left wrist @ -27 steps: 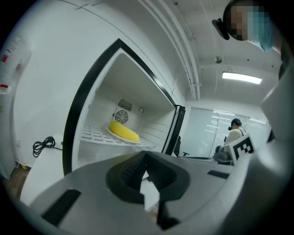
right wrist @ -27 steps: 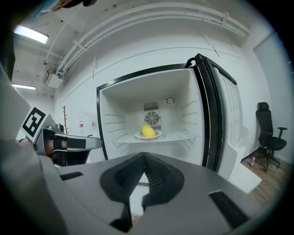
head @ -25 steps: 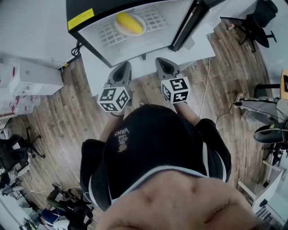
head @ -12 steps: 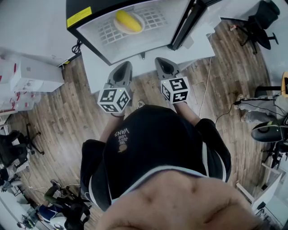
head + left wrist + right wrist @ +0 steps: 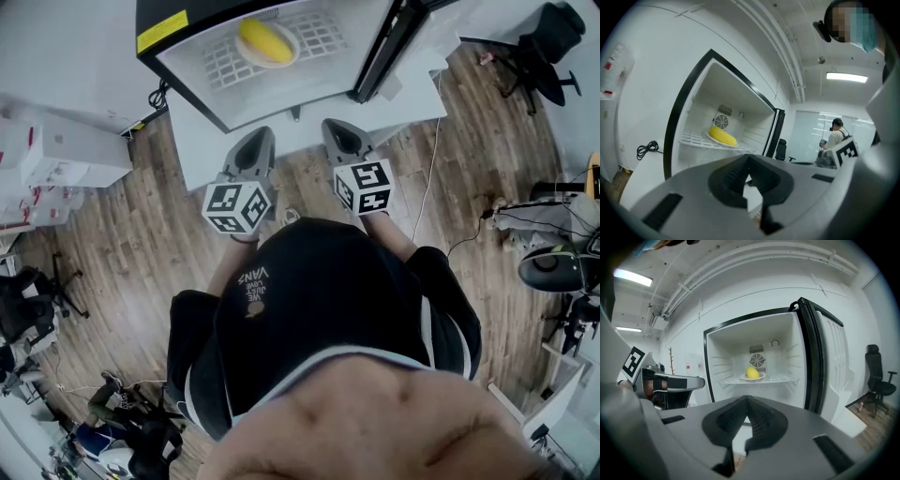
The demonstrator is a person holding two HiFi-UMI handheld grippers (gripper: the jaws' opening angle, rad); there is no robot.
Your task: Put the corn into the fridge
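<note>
Inside the open fridge (image 5: 202,89), on the wire shelf (image 5: 323,37), the corn (image 5: 264,42) lies on a white plate (image 5: 296,49), just in front of the round fan grille at the back wall. The plate gives it a flat seat, so by the look of it the cob cannot roll across the bars. The door (image 5: 384,52) stands swung wide to the person's right, which leaves the whole opening free. The left gripper (image 5: 255,141) and the right gripper (image 5: 339,131) are held side by side in front of the fridge, near it but well clear of the shelf, both aimed at the opening. Each has its jaws brought together with nothing between them (each gripper's own view shows the ribbed pads meeting at the tips). Judged from this layout, the corn is already where the task wants it, and the empty, closed grippers have nothing to carry; the open door is the one thing left that might call for a push.
</note>
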